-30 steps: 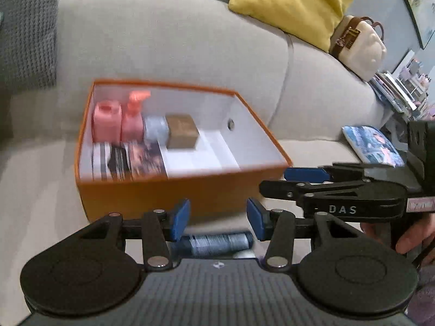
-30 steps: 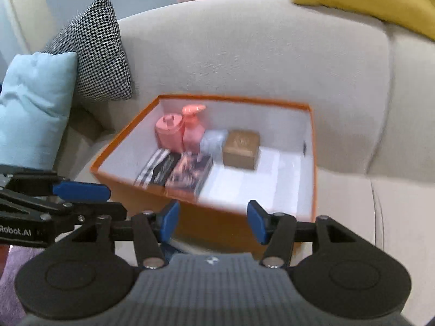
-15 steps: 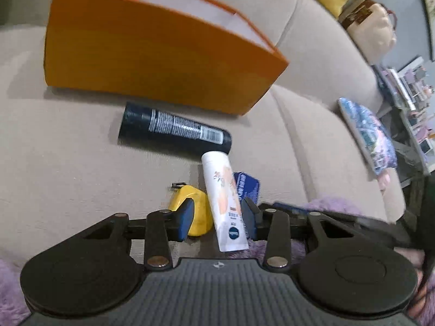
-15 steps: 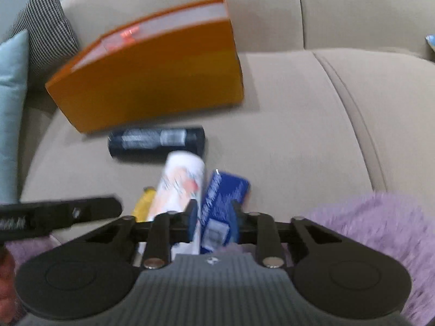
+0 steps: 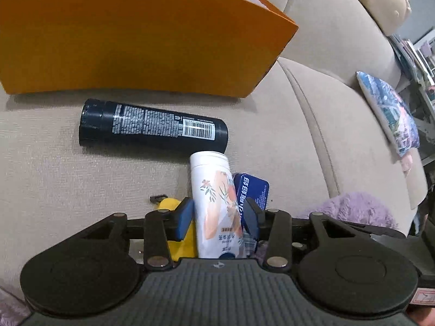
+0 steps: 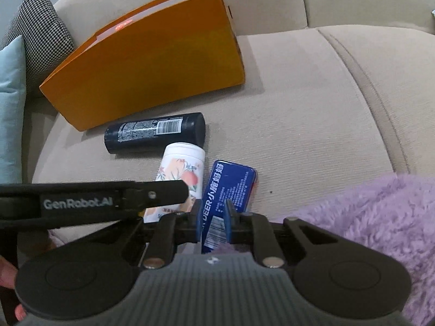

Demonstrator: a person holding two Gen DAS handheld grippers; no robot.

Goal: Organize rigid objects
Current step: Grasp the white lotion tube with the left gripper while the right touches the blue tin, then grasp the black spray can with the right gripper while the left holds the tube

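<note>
Your left gripper [image 5: 217,218] has its blue pads [image 5: 184,217] set on either side of the white floral bottle [image 5: 216,203], which lies on the beige sofa seat [image 5: 68,179] with its cap end pointing toward the box; the pads look pressed to its sides, so you are gripping it. Your right gripper [image 6: 213,217] is closed on the blue tin [image 6: 227,190] — its near end sits between the pads while the far end rests on the cushion. The two items lie side by side, just beside each other, bottle to the left of the tin. A yellow object [image 5: 174,209] lies partly hidden behind your left gripper's left finger; what it is cannot be told. Beyond the bottle's cap, touching or nearly touching it, a black cylindrical bottle [image 5: 152,126] lies on its side in front of the orange box [image 5: 136,35]. Only the box's outer wall shows clearly — its contents cannot be made out. A purple fuzzy blanket [image 6: 380,231] lies at the near right.
</note>
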